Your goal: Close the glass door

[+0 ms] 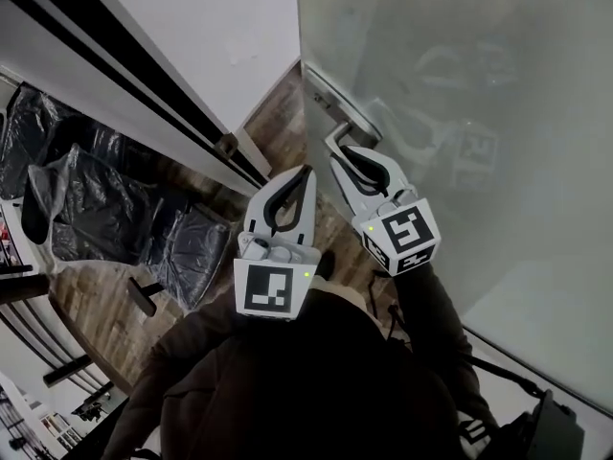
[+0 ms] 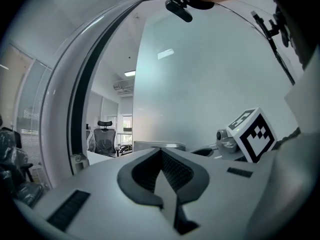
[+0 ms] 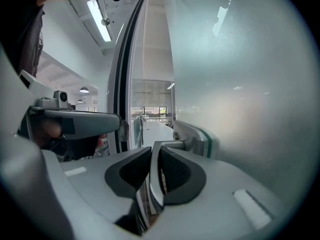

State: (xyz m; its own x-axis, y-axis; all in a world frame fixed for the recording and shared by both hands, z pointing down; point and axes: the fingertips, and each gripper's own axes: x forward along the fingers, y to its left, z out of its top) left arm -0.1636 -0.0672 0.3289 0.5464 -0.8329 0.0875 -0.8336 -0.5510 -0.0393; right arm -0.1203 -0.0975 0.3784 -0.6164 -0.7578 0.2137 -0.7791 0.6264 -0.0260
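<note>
My right claw (image 1: 343,153) clamped on metal handle (image 1: 335,134) of frosted glass door (image 1: 460,94); my left claw (image 1: 305,172) closed, empty, just beside.

The frosted glass door (image 1: 479,113) runs off the top and right edges of the head view, and its frosting smears whatever lies behind it into pale shapes. Of the silver metal door handle (image 1: 332,138), only the near bend shows there; the rest is tucked behind the right tongs (image 1: 341,153). In the right gripper view the handle is pinched between the dark pads, and its lower length vanishes behind them. The person's hands are lost behind the tongs' bodies and the dark jacket (image 1: 316,381). The chairs wrapped in black plastic (image 1: 96,199) are clipped by the left edge. A black boxy shape (image 1: 551,429) sits cut off in the bottom right corner, with too little showing to name it. In the left gripper view, a distant office chair (image 2: 104,140) is small and hazy.
</note>
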